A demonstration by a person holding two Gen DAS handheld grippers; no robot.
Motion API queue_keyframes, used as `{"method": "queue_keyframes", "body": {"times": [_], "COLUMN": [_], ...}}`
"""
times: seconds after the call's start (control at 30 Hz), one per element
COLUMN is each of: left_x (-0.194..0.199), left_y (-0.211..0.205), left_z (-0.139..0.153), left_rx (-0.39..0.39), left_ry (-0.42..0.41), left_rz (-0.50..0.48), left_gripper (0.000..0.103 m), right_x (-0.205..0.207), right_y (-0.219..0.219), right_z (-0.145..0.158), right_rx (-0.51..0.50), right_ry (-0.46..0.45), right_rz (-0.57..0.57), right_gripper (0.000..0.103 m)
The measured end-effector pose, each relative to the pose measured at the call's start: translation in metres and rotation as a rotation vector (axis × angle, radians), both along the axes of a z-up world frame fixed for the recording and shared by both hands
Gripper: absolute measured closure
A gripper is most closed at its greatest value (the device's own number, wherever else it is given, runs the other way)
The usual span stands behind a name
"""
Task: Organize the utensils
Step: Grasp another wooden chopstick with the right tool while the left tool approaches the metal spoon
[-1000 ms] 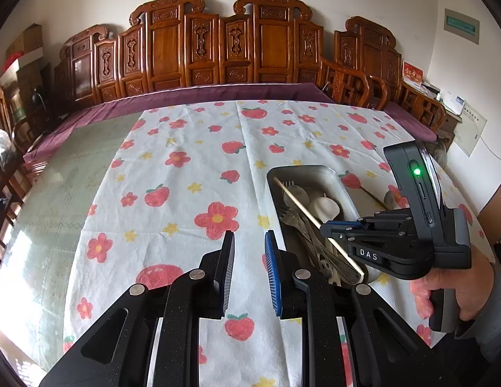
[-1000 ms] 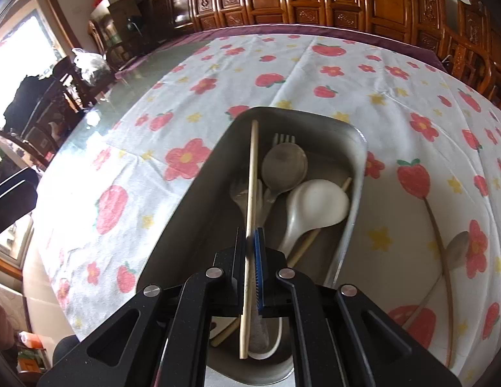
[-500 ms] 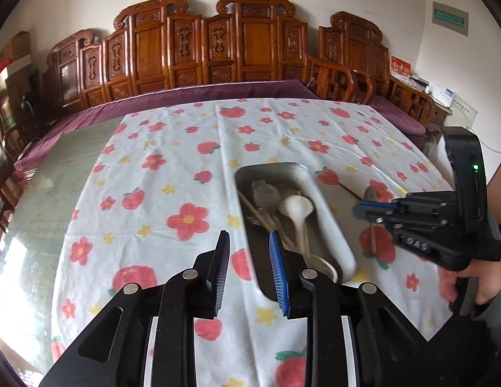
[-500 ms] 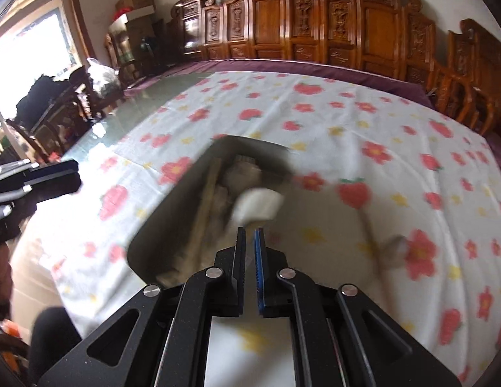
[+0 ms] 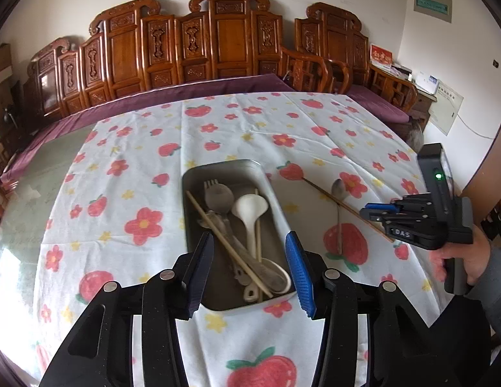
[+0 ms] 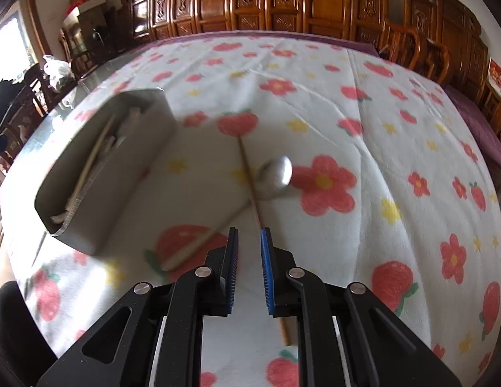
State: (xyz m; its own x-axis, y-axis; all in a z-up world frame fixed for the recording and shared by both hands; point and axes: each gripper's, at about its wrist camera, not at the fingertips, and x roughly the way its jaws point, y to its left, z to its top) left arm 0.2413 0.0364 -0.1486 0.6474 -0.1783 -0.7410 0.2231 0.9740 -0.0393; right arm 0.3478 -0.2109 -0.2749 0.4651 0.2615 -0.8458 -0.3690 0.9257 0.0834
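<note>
Right wrist view: our right gripper [image 6: 249,238], fingers just parting and empty, hangs over the thin, light, stiff wooden chopstick [image 6: 249,180] lying on the strawberry-print counter [image 6: 395,135]; we'd pinch mid-shaft.

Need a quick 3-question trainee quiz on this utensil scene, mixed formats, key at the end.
1. Which utensils lie on the strawberry-print tablecloth outside the rectangular metal tray? A) a thin wooden chopstick and a metal spoon B) two forks C) a white ladle alone
2. True or false: the white ceramic spoon lies inside the tray.
3. Fill in: the loose chopstick lies ___ the loose spoon's handle.
Key: 1 A; 2 true; 3 across.
</note>
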Motion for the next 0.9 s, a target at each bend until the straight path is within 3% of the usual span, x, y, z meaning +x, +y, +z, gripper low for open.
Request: {"method": "queue_keyframes", "body": {"times": [0.37,0.43,0.63,0.9], "left_x": [0.003,0.003,0.006,0.017], "left_y": [-0.027,-0.03,-0.042,-0.072], "left_z": [-0.013,-0.014,-0.018,-0.026], "left_rx": [0.012,0.014,0.009,0.014], "left_ry": [0.034,0.037,0.047,0.064], "left_rz": [-0.028,-0.032,-0.043,-0.078], "left_gripper": [0.058,0.058,0.058,0.058], "right_x": [0.01,0.008,-0.003,-0.031], "right_y": [0.004,0.002,-0.004,-0.034], "right_z": [-0.015,-0.015,-0.01,0.02], "right_rx": [-0.052,-0.056,-0.014,0.074], "right_ry": [0.012,0.006,0.011,-0.046], "right_rz": [0.076,0.083,0.116,0.082], "right_gripper": [0.087,0.094,0.097,0.097]}}
